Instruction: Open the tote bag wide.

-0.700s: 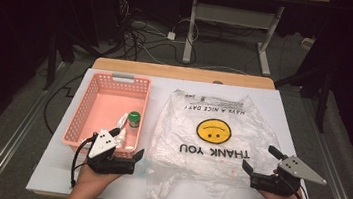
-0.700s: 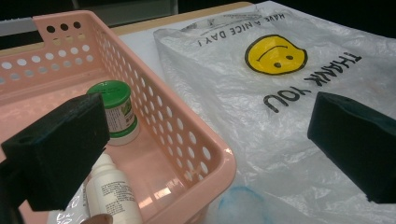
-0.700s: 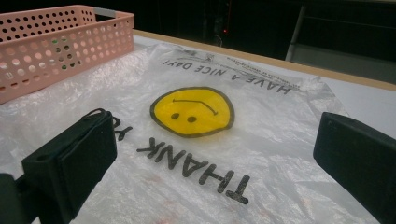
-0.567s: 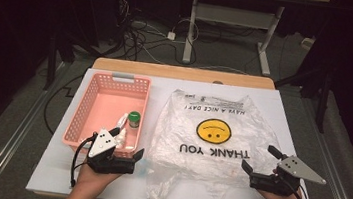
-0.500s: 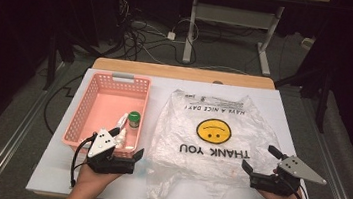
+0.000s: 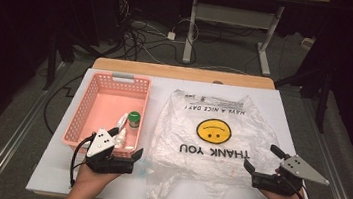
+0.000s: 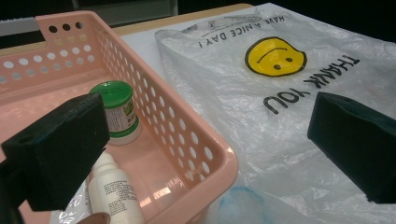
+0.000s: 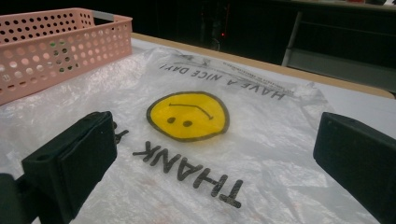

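Worktop (image 6: 55, 176), white. Basket (image 6: 91, 105), pink, left half; holds a green-capped jar (image 6: 134, 119) and a white bottle (image 6: 121, 136) toward its near right corner. Bag (image 6: 209, 143), clear plastic, smiley print, flat across the centre and right.

Left hand-held gripper (image 6: 112, 156): near edge, at the basket's near rim, jaws wide, empty. Right hand-held gripper (image 6: 261, 165): near right corner beside the bag, jaws wide, empty.

Change over the last moment: none; both grippers unmoved. Judgement: packing not yet begun.
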`<state>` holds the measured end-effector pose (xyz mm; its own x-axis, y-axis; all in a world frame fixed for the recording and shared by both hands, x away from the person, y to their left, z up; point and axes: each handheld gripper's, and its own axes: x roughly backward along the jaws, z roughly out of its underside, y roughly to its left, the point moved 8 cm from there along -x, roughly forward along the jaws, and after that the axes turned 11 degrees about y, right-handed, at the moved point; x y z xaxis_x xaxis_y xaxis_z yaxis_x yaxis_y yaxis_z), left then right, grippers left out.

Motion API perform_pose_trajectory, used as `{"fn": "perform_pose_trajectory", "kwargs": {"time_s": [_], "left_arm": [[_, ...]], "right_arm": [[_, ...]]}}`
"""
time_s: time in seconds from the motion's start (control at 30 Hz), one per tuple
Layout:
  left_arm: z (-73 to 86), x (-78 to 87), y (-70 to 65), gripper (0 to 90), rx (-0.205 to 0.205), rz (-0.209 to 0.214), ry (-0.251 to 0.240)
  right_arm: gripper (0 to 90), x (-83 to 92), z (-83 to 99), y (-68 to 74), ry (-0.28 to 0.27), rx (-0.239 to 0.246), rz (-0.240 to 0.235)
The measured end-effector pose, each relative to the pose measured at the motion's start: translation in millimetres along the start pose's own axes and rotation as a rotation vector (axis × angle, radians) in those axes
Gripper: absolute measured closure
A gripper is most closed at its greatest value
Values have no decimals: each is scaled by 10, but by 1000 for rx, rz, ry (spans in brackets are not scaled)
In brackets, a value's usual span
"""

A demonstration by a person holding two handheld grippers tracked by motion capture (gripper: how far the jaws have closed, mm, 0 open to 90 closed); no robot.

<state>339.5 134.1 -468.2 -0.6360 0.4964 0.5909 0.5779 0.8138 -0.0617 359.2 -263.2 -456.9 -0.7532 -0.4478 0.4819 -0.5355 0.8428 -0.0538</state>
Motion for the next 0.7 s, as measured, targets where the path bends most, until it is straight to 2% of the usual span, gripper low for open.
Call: {"fn": "perform_pose_trajectory", "kwargs": {"time_s": [0.23,0.47,0.53,0.7], "left_arm": [[-1,-18,-11,0,-9,6,4],[-4,-18,-14,0,-9,7,4],[-5,-16,-15,0,-9,8,4],[-4,-14,-17,0,-9,8,4]], "right_arm": [[1,88,38,-247,5,-40,49],[1,114,154,-481,39,-67,91],[1,131,196,-587,42,-100,98],[3,159,262,-730,56,-137,118]]}}
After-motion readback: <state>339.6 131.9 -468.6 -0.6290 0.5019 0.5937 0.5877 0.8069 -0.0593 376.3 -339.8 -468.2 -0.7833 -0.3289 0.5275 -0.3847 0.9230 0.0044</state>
